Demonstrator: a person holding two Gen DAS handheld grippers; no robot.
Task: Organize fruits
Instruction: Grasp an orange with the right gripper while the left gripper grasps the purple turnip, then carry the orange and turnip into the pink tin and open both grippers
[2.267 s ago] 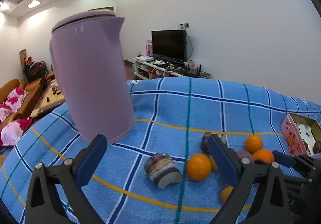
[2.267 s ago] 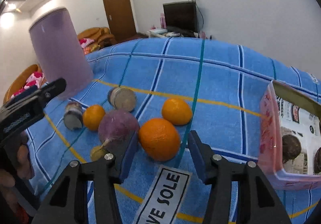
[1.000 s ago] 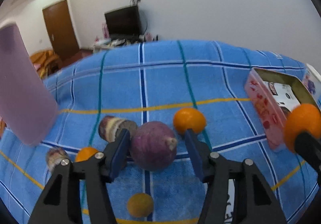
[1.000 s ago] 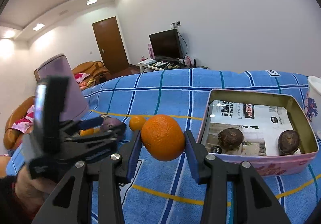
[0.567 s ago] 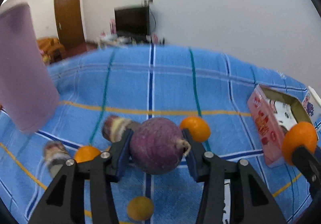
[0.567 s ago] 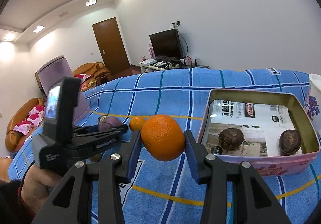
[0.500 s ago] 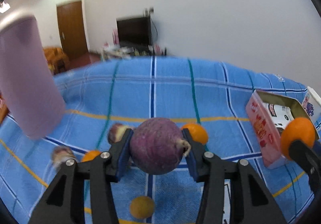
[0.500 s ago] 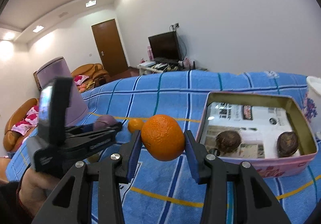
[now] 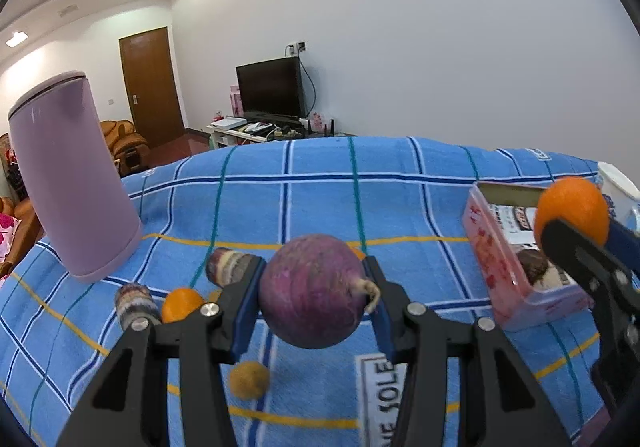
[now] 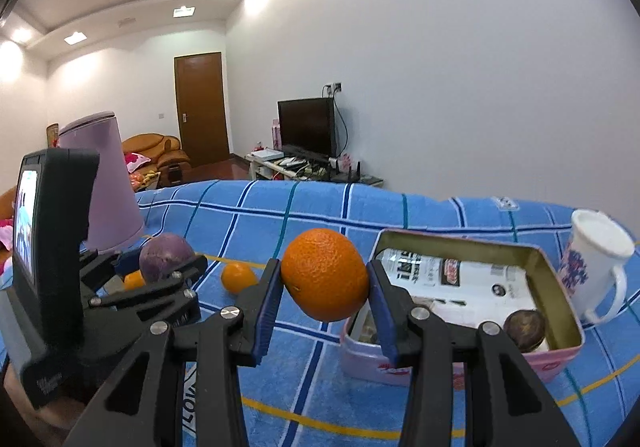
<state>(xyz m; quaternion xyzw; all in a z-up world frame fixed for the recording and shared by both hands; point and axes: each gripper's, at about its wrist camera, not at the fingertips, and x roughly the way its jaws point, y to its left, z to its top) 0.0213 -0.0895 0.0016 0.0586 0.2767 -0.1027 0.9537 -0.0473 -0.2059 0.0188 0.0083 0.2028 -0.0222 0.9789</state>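
The left tool (image 9: 314,297) has just closed its jaws on a round purple fruit (image 9: 314,293), held clear above the blue checked cloth (image 9: 320,199). To its right, the right tool (image 10: 324,281) clamps an orange (image 10: 325,274) beside the near-left corner of the pink tin (image 10: 560,283). Small oranges (image 9: 182,303) lie below on the cloth.

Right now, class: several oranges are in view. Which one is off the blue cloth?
The big orange clamped in the right gripper, held in the air beside the pink tin. The smaller oranges lie on the cloth.
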